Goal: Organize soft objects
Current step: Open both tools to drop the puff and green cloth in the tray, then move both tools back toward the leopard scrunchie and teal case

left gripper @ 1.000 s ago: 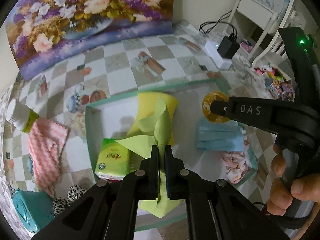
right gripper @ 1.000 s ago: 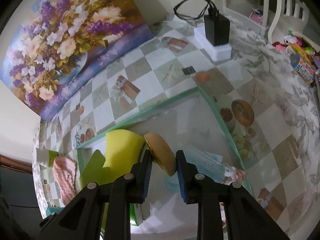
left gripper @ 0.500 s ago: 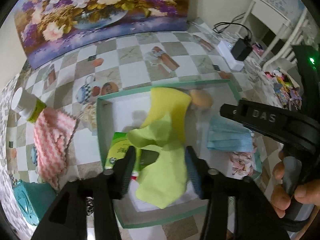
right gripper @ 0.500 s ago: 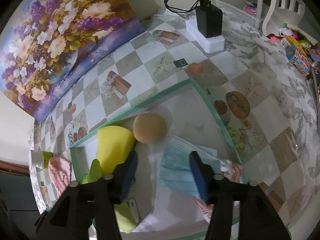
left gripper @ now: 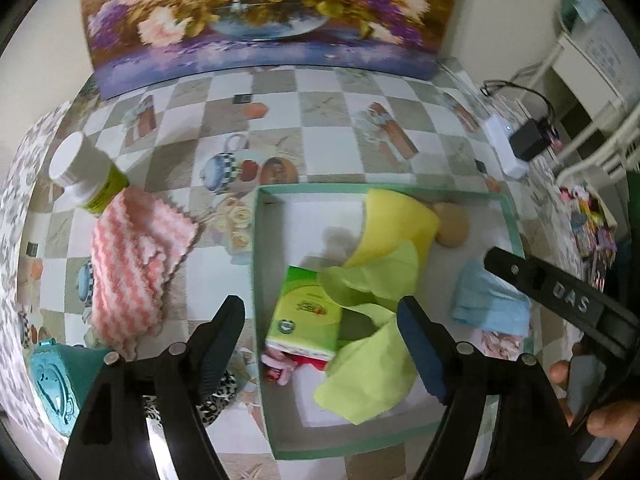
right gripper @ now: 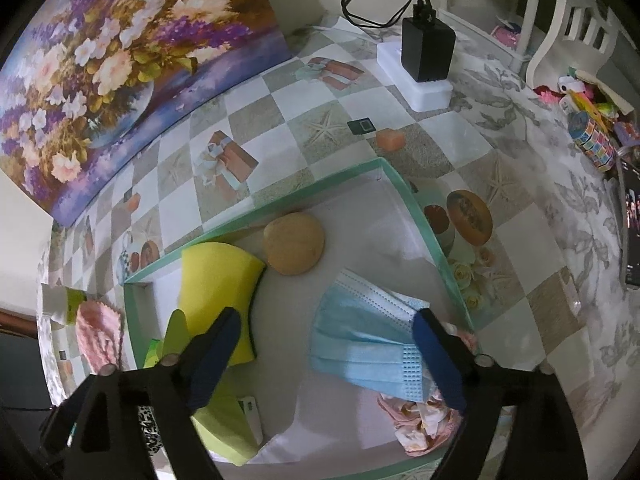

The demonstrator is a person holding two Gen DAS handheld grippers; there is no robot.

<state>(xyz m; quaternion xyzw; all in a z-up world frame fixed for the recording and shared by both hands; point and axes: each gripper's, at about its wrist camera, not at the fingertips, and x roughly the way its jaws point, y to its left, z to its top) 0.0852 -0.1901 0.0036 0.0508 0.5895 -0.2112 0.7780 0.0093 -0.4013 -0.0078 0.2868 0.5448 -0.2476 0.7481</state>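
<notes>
A shallow green-rimmed box (left gripper: pixel 256 264) (right gripper: pixel 420 208) holds a light green cloth (left gripper: pixel 372 320), a yellow sponge (left gripper: pixel 396 224) (right gripper: pixel 216 280), a tan round puff (left gripper: pixel 452 224) (right gripper: pixel 294 244), a blue face mask (left gripper: pixel 488 304) (right gripper: pixel 360 340), a green tissue pack (left gripper: pixel 306 316) and a pink floral fabric (right gripper: pixel 420 420). My left gripper (left gripper: pixel 320 344) is open and empty above the tissue pack and cloth. My right gripper (right gripper: pixel 326 356) is open and empty above the mask; its arm shows in the left wrist view (left gripper: pixel 560 296).
A pink-striped cloth (left gripper: pixel 136 260) and a white-capped green jar (left gripper: pixel 84 176) lie left of the box. A teal case (left gripper: pixel 56 388) and leopard fabric (left gripper: pixel 216 396) sit near the front left. A floral painting (left gripper: pixel 260 12) stands behind; a charger (right gripper: pixel 426 52) at far right.
Both grippers opened. The left one let go of the green cloth, which now lies in the box. The right one released the tan puff, now resting by the yellow sponge.
</notes>
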